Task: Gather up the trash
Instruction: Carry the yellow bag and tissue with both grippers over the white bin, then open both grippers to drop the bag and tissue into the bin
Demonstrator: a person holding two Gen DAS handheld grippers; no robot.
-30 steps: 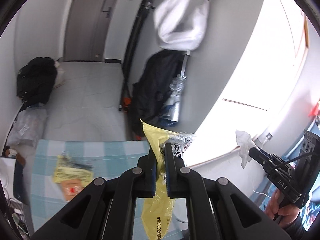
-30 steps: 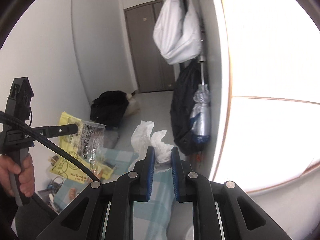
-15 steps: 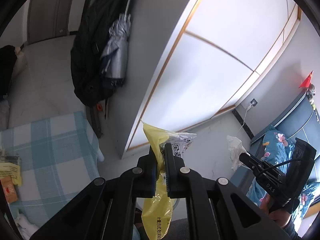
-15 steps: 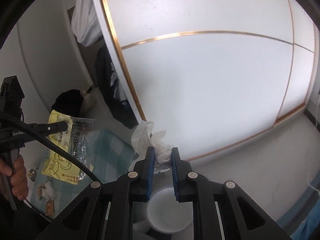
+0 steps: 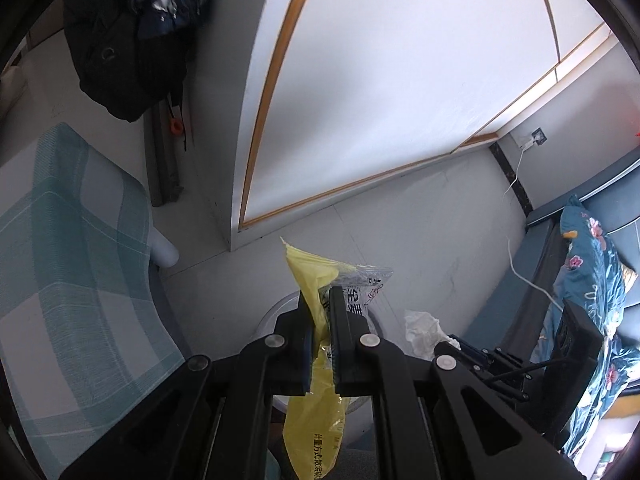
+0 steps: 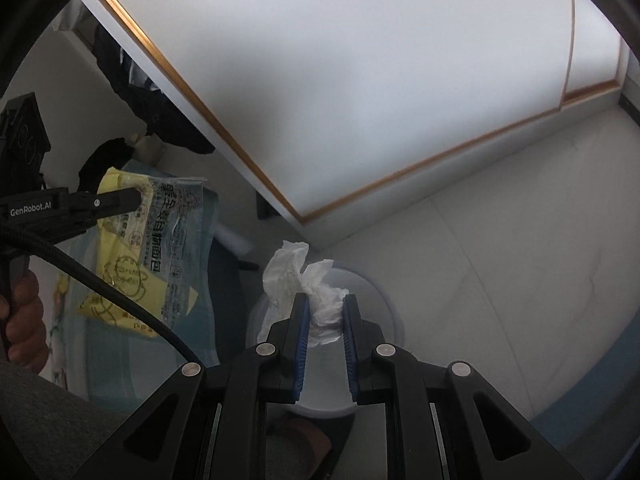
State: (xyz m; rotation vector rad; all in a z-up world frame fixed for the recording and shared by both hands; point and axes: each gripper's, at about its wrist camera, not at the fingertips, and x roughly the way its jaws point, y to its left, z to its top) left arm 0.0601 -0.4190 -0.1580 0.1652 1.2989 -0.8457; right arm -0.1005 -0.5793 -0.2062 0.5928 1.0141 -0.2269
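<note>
My left gripper (image 5: 320,300) is shut on a yellow and clear plastic wrapper (image 5: 316,420), which hangs down between the fingers above a white bin (image 5: 266,320) on the floor. The wrapper (image 6: 152,240) and left gripper (image 6: 136,198) also show in the right wrist view. My right gripper (image 6: 323,312) holds a crumpled white tissue (image 6: 304,280) between its blue pads, with the jaws spread a little, right over the round white bin (image 6: 384,300). The tissue (image 5: 420,328) also shows in the left wrist view.
A table with a teal checked cloth (image 5: 72,260) stands to the left of the bin. A white wardrobe with gold trim (image 5: 380,100) rises behind. A dark coat and umbrella (image 5: 132,32) hang at the far left. A bed with blue floral bedding (image 5: 592,300) is at the right.
Both grippers have swung away from the table and down toward the floor, so the white bin now lies under them. The right jaws have spread a little around the tissue.
</note>
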